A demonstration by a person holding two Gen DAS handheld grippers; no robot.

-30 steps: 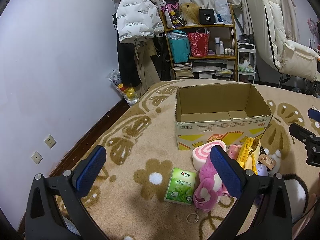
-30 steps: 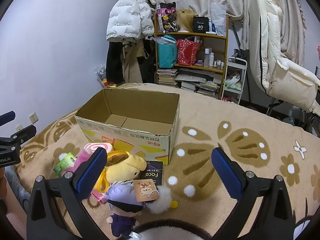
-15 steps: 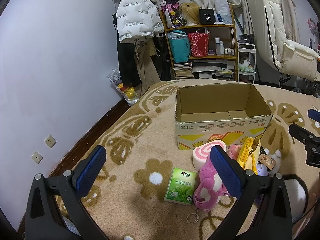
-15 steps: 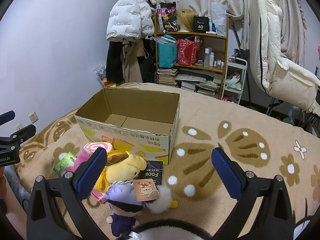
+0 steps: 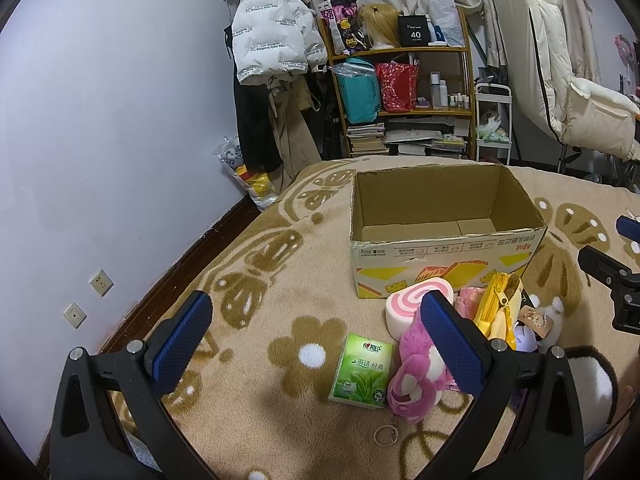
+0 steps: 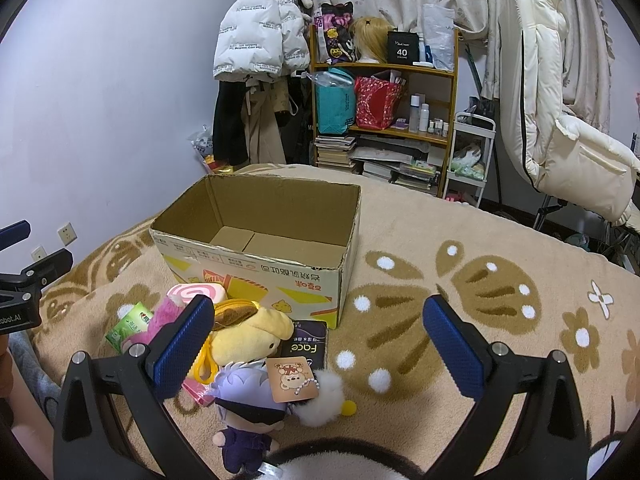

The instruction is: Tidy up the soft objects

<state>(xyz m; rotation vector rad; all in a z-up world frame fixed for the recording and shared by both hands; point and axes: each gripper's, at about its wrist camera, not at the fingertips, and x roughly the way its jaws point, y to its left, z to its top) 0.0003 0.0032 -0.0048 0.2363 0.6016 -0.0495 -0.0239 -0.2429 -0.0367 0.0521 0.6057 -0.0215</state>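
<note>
A: How do the two sets of tongs stand?

B: The left gripper (image 5: 316, 344) has its blue pads spread wide with nothing between them; the right gripper (image 6: 320, 346) is the same, wide apart and empty. Both hang above the flowered blanket (image 6: 500, 248).

A: And the soft things?

B: They lie heaped just ahead of the tongs, against the near wall of the open cardboard box (image 6: 260, 268). By the left gripper's right finger lie a pink plush toy (image 5: 412, 380) and a green tissue pack (image 5: 362, 370); a pink swirl-roll squishy (image 5: 404, 306) sits just beyond, touching the box. At the right gripper's left finger rests a yellow plush (image 6: 252, 334), with a purple-haired doll (image 6: 244, 420) nearer and a black Face packet (image 6: 306, 344) between the fingers.

A: The box?

B: Beyond both tongs, only its bottom flaps showing inside.
</note>
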